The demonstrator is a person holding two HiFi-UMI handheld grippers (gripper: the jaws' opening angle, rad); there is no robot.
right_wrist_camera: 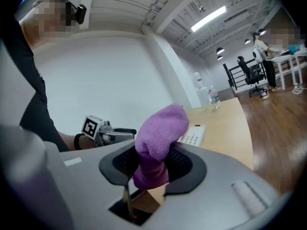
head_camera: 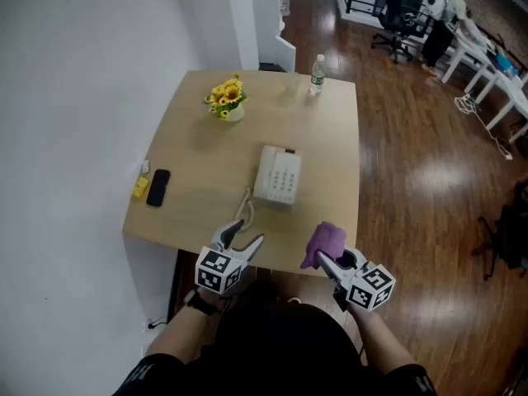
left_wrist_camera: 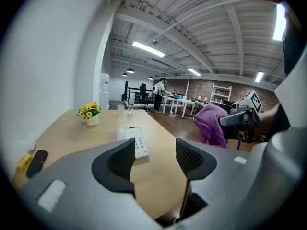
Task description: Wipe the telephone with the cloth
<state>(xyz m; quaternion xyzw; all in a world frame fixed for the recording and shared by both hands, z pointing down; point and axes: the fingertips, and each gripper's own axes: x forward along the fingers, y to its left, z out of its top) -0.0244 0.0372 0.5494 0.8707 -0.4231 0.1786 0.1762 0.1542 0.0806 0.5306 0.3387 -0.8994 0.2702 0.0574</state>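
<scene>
A white telephone (head_camera: 277,176) lies flat near the middle of the wooden table (head_camera: 198,163), its curly cord (head_camera: 245,206) trailing toward the near edge. In the left gripper view the telephone (left_wrist_camera: 133,140) shows beyond the open, empty jaws. My left gripper (head_camera: 244,236) hovers over the table's near edge, in front of the phone. My right gripper (head_camera: 323,258) is shut on a purple cloth (head_camera: 325,242), held at the near right edge of the table. The cloth (right_wrist_camera: 157,138) bulges up between the jaws in the right gripper view, with the telephone (right_wrist_camera: 193,135) behind it.
A small vase of yellow flowers (head_camera: 226,100) and a water bottle (head_camera: 317,73) stand at the far side of the table. A black mobile (head_camera: 157,187) and a yellow item (head_camera: 141,186) lie at the left edge. A white wall runs along the left.
</scene>
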